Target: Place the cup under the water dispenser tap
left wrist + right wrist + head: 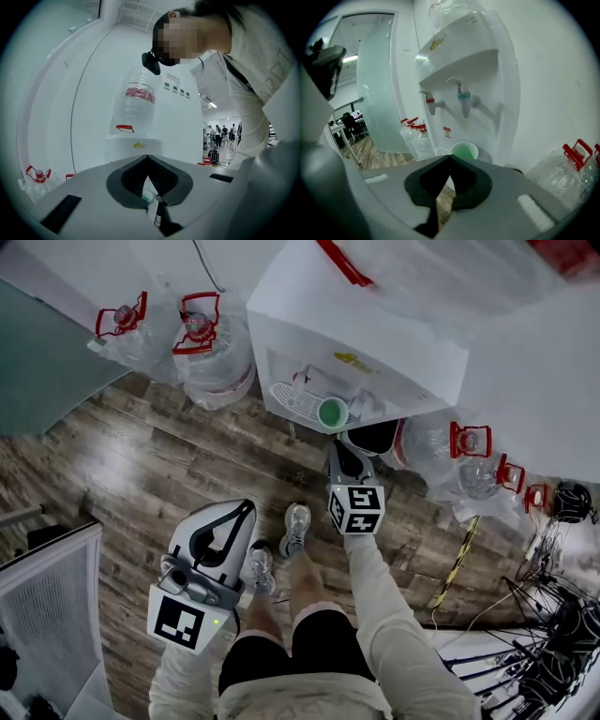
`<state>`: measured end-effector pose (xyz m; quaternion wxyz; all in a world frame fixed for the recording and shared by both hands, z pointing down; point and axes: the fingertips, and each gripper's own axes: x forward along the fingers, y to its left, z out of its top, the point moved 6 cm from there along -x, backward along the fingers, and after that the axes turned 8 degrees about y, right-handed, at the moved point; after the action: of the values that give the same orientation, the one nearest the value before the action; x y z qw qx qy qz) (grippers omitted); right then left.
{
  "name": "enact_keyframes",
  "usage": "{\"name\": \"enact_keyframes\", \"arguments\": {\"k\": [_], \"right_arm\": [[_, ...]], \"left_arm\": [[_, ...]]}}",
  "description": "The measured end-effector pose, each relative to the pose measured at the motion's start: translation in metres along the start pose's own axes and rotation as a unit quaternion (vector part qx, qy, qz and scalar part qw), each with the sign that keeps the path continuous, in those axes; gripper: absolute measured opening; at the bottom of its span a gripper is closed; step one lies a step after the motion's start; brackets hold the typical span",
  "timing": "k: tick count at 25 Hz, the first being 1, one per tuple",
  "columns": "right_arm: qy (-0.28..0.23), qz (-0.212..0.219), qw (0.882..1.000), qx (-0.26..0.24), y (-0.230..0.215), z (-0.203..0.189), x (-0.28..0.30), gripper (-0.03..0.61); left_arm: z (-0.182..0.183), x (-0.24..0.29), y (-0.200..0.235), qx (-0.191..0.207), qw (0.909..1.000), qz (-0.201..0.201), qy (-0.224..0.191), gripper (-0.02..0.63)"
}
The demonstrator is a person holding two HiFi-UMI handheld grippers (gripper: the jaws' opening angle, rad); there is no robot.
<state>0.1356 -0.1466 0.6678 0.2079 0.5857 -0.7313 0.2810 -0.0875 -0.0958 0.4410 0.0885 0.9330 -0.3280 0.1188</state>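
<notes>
1. Left claw (pixel 148 158): closed, pad tips meeting, nothing gripped. In the head view it is the item farthest back from the water dispenser (pixel 375 352), off the left of the dispenser front.

2. Right claw (pixel 450 156): closed and empty. It is just in front of the water dispenser, aimed at the dispenser's tap recess, and clear of the cup.

3. Cup (pixel 332 412): green, upright, open end up. It stands on the water dispenser's drip tray (pixel 286 395), below the blue-handled tap (pixel 464 97). The red-handled tap (pixel 430 100) is beside it, over the bare grille. Nothing touches the cup.

4. Inverted bottle (pixel 136 101): mounted on top of the water dispenser.

5. Spare bottles: 2 clear bottles with red handles (pixel 211 343) stand on the wood floor (pixel 141 456) left of the water dispenser. Further bottles (pixel 469 451) lie to its right.
</notes>
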Motion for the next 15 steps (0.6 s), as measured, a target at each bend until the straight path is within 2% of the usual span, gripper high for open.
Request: {"name": "enact_keyframes", "arguments": {"k": [5,9,15], "right_arm": [[-0.026,-0.001,1.000,-0.009,0.012,0.025,-0.039,0.009],[-0.042,-0.003,0.998,-0.037,0.026,0.045,-0.070,0.009],[-0.064,-0.005,0.997,-0.053,0.047,0.071,-0.119,0.009]], "left_arm": [[0.018,-0.010,-0.006,0.011,0.9999,-0.007,-0.011,0.005],[0.031,-0.018,-0.010,0.008,0.9998,-0.011,-0.016,0.006],[0.052,-0.034,-0.015,0.008,0.9997,-0.011,-0.022,0.005]]}}
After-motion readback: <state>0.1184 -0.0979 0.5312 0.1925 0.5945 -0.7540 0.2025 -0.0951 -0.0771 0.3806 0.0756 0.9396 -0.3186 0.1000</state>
